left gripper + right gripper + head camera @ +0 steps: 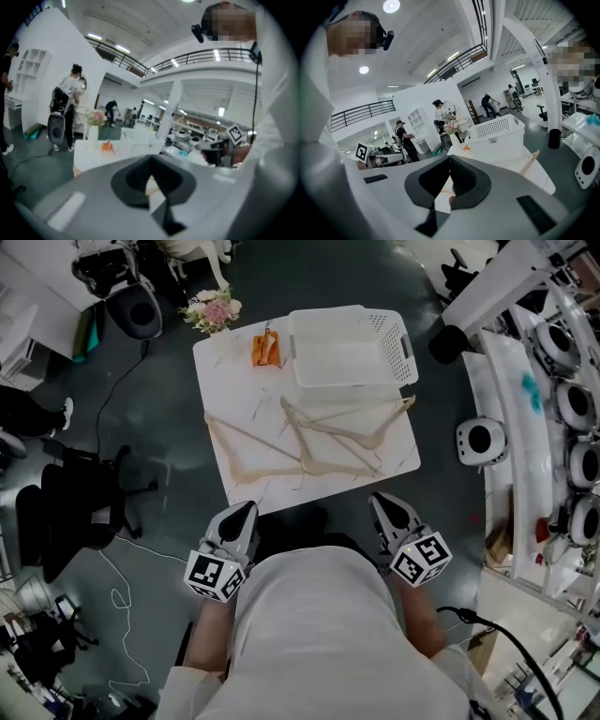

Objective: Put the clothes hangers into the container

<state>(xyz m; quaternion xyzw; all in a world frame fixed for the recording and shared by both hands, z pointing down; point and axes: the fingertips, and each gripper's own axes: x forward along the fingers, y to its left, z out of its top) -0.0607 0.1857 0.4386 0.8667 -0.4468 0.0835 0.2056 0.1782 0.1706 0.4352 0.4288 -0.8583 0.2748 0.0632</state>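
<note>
I hold both grippers low in the frame, short of the table [234, 381]: left gripper [247, 509] and right gripper [381, 501] each have jaws pressed together on nothing. Wooden hangers [309, 442] lie tangled mid-frame, just below the white basket [398, 343]

- I held two grippers, one in each hand: the left gripper [246, 510] and the right gripper [380, 501].
- Each carried one marker cube, so two cubes in all.
- One white table [220, 381] stood before me.
- One white basket [401, 343] was on it.
- I counted three wooden hangers [302, 468], though they overlapped and I could not be sure.
- There was one small orange thing [265, 350].
- There was one bunch of pink flowers [214, 310].
- One black chair [75, 502] stood on the floor.
</note>
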